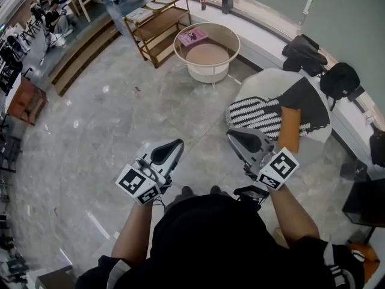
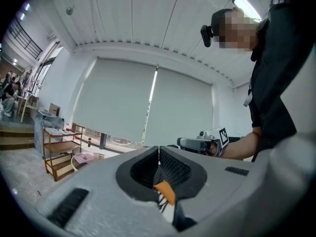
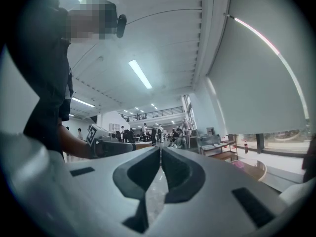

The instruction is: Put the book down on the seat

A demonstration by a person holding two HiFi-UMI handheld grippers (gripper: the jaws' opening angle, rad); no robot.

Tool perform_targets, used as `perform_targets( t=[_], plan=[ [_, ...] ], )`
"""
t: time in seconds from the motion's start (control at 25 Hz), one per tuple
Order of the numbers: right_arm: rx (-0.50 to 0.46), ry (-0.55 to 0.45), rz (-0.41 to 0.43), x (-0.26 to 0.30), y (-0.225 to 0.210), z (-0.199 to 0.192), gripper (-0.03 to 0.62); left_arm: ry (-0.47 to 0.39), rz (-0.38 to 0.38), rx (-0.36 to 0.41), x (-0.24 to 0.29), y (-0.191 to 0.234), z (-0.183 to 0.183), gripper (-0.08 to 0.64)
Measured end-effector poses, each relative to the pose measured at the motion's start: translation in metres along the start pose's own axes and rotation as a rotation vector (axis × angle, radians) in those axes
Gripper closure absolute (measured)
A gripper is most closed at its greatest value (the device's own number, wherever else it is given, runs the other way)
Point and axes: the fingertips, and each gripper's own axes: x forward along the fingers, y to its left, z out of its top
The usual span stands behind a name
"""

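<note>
Grey stone floor (image 1: 120, 119) and what I see standing on it.
At right of centre the white seat (image 1: 264, 80) carries a black-and-white striped cushion (image 1: 255, 114), with an orange oblong piece (image 1: 289, 128) beside it. At top centre, a round white table (image 1: 207, 72) holds a pink book (image 1: 193, 37). Left of it stands a wooden shelf (image 1: 157, 26), with flat items I can't make out.

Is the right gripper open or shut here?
Shut: in the right gripper view, the right gripper has its jaws meeting at the tips, with nothing held between them.
</note>
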Motion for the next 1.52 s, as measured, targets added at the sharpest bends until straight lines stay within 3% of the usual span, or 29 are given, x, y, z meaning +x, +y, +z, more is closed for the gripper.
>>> perform_targets(
  t=[0.4, 0.76, 1.16, 1.28, 1.44, 1.52],
  plan=[
    [0.030, -0.033, -0.016, -0.013, -0.011, -0.008, 0.560, 0.028, 0.043, -0.013, -0.010, -0.003, -0.018, 0.534],
    [0.075, -0.028, -0.050, 0.003, -0.041, -0.019, 0.560, 0.016, 0.090, -0.060, -0.001, 0.031, -0.031, 0.534],
    [0.078, 0.030, -0.057, 0.068, -0.104, -0.025, 0.560, -0.037, 0.111, -0.093, 0.029, 0.124, -0.019, 0.534],
    [0.066, 0.044, -0.061, 0.097, -0.125, -0.020, 0.560, -0.072, 0.110, -0.137, 0.039, 0.161, -0.008, 0.534],
    [0.047, 0.063, -0.063, 0.135, -0.153, -0.012, 0.561, -0.121, 0.083, -0.111, 0.056, 0.204, 0.017, 0.534],
    [0.035, 0.069, -0.067, 0.150, -0.164, -0.007, 0.560, -0.151, 0.078, -0.149, 0.061, 0.226, 0.023, 0.534]
  ],
)
